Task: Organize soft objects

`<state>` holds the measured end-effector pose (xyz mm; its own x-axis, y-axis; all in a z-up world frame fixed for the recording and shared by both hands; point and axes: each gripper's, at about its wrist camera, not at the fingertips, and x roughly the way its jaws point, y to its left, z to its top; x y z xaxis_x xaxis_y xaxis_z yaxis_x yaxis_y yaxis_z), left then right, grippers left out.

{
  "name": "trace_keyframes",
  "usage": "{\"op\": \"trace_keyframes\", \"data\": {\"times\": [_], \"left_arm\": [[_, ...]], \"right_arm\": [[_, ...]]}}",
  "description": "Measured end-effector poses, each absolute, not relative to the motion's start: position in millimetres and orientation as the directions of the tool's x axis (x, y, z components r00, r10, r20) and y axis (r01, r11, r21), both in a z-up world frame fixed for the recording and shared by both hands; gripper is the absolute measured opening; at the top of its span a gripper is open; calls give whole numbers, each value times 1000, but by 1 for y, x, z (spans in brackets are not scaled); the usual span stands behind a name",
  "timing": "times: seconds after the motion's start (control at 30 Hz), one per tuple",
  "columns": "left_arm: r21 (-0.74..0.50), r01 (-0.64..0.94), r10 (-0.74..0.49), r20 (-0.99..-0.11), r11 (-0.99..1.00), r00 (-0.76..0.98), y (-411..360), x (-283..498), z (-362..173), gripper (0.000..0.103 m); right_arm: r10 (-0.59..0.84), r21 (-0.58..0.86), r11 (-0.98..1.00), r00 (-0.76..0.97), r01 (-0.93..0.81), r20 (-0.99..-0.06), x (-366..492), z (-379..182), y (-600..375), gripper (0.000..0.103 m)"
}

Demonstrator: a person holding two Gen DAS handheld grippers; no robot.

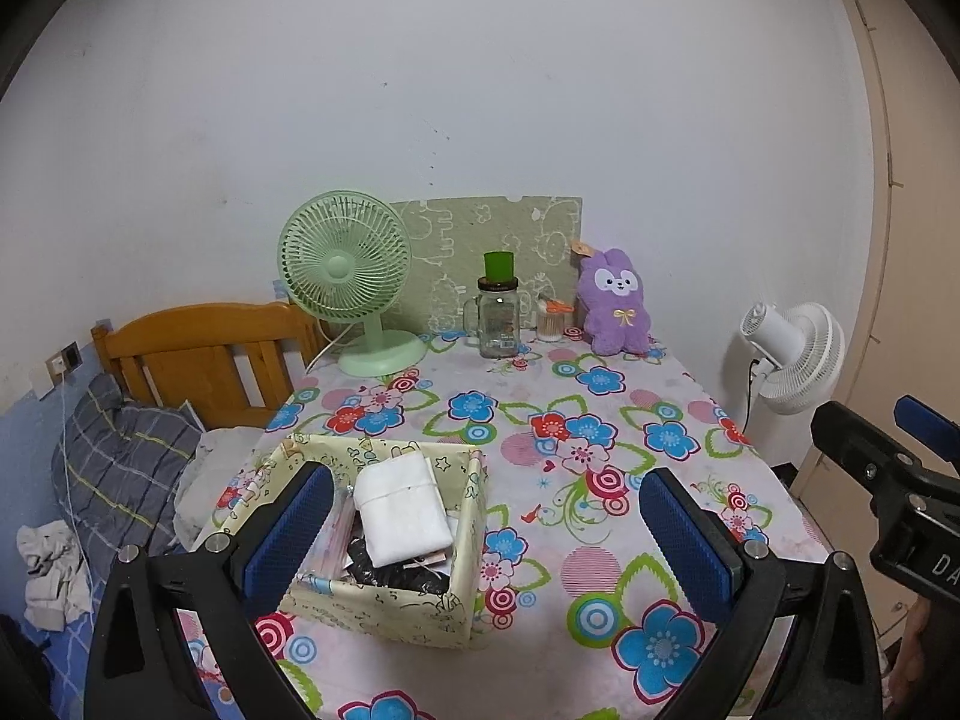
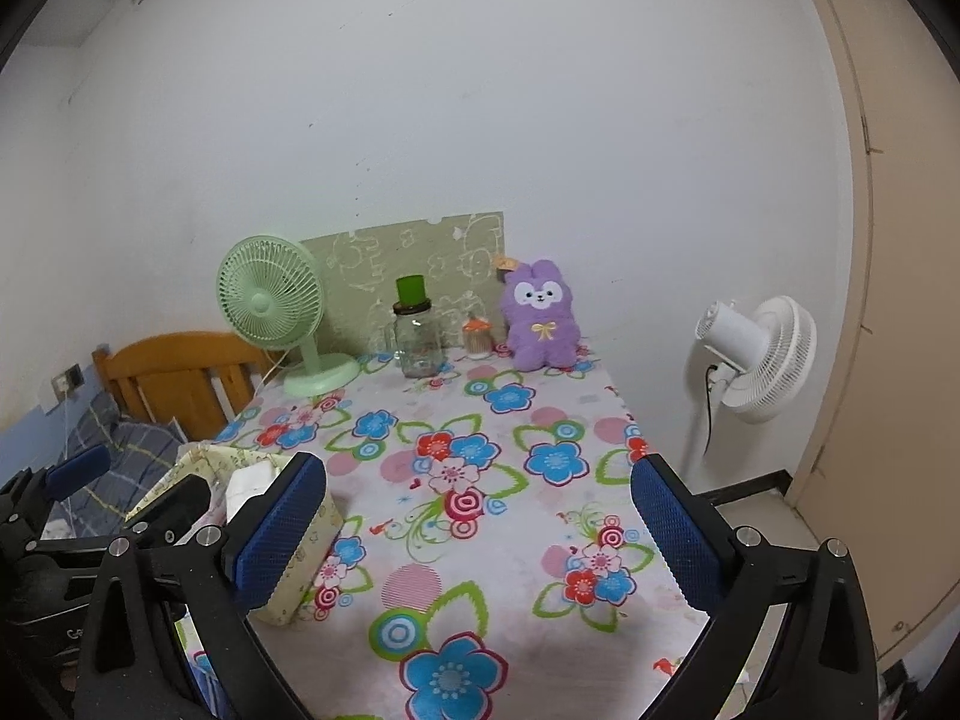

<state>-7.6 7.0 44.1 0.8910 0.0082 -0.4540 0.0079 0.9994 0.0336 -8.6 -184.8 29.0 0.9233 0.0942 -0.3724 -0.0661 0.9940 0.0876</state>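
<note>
Both the left gripper (image 1: 480, 531) and right gripper (image 2: 480, 531) stood with fingers wide and empty. The folded white cloth (image 1: 403, 507) lay inside the fabric box (image 1: 384, 606) near the bench's (image 1: 600, 576) front-left corner, apparently just stowed there.

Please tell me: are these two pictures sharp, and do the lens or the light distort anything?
Left wrist view: sharp, soft even light, no glare; the door frame bows from the fisheye, corners are black. Right wrist view: equally sharp; the table edges curve, the purple toy stays clear.
</note>
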Motion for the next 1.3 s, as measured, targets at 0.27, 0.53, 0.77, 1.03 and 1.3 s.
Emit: {"op": "trace_keyframes", "data": {"times": [0.27,0.53,0.77,1.03,1.3], "left_arm": [[29,6,7,-448,1000,894,7,-14,46,103],[23,3,8,-447,1000,895,8,-15,47,103],[25,-2,13,-451,1000,892,8,-12,48,103],[13,3,3,-444,1000,896,10,-9,49,103],[16,0,7,-446,1000,895,11,-10,48,103]], "right_arm": [[95,92,994,925,-66,-367,-13,28,-188,103],[97,91,993,926,-69,-365,-13,28,-186,103],[99,87,994,924,-72,-368,-11,27,-181,103],[90,81,995,925,-64,-369,-10,29,-179,103],[88,79,995,924,-63,-373,-10,29,-178,103]]}}
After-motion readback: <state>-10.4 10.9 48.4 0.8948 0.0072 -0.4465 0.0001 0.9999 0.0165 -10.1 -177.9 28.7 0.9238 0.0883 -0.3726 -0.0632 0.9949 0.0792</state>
